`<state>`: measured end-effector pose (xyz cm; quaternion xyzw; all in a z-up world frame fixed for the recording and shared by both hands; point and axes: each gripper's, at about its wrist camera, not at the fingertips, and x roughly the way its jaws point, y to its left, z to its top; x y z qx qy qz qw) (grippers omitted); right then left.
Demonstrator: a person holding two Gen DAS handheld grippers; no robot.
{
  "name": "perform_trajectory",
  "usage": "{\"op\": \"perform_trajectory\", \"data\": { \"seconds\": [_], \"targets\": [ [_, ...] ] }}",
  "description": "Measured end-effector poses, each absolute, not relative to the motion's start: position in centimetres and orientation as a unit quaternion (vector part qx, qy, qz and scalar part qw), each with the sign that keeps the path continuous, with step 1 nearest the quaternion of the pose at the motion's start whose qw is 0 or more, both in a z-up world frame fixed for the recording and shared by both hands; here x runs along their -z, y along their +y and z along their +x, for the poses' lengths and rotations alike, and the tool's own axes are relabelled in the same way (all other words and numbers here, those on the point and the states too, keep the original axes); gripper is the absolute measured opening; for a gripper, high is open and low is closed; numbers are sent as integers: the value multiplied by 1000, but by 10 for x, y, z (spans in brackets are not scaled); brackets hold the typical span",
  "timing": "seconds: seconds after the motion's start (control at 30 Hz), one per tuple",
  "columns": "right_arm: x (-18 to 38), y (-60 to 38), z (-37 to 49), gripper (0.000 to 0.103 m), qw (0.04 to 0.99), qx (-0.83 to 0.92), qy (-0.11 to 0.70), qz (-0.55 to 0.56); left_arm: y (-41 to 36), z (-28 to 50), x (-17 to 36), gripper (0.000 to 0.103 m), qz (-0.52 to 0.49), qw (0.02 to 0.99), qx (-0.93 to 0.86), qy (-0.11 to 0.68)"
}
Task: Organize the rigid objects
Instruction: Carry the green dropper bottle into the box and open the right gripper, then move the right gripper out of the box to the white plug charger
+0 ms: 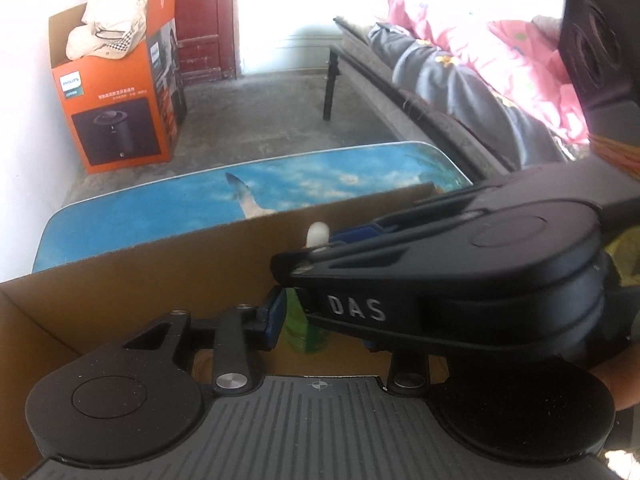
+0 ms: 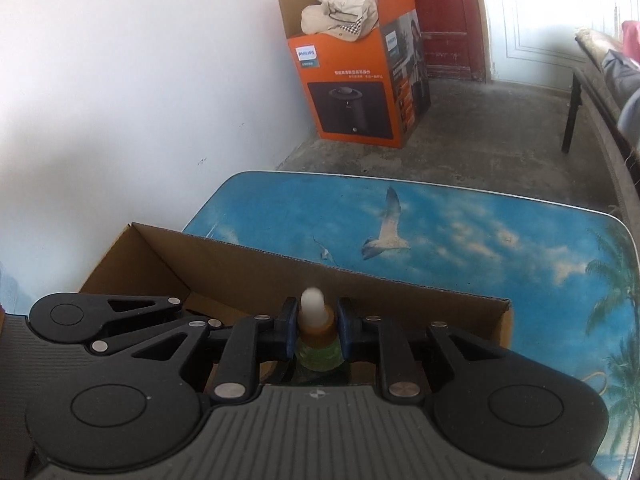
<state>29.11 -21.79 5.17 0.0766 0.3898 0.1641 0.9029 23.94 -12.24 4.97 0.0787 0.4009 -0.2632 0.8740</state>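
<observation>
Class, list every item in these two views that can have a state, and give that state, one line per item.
Right tool: shut on the green bottle's neck.
Left tool: one blue pad beside the bottle; contact unclear.
Green bottle: upright, white cap on, inside the brown box.
Brown cardboard box: open-topped, on the blue table.
Orange Philips box: open, cloth stuffed in top.
Red door: closed.

A white wall (image 2: 120, 80) is meeting a grey concrete floor (image 2: 480, 128). An orange carton (image 2: 352, 92) is standing in the corner beside a dark red door (image 2: 444, 12). Daylight is glaring through the doorway. Pink bedding (image 1: 512, 64) is lying on a bed (image 1: 400, 92).
</observation>
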Motion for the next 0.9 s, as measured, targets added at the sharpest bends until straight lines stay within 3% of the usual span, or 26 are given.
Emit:
{"op": "perform_trajectory", "data": {
  "seconds": [0.5, 0.6, 0.7, 0.9],
  "targets": [
    [-91, -235, 247, 27, 922, -150, 344, 98, -110, 201, -83, 96, 95, 895, 275, 338],
    [-108, -246, 218, 55, 929, -147, 318, 117, -100, 185, -96, 99, 77, 897, 283, 332],
    [-126, -250, 181, 60, 941, -143, 288, 110, -86, 164, -109, 101, 60, 899, 297, 316],
    [-146, -253, 92, 95, 951, -149, 243, 120, -58, 110, -120, 103, 53, 904, 313, 288]
  ]
}}
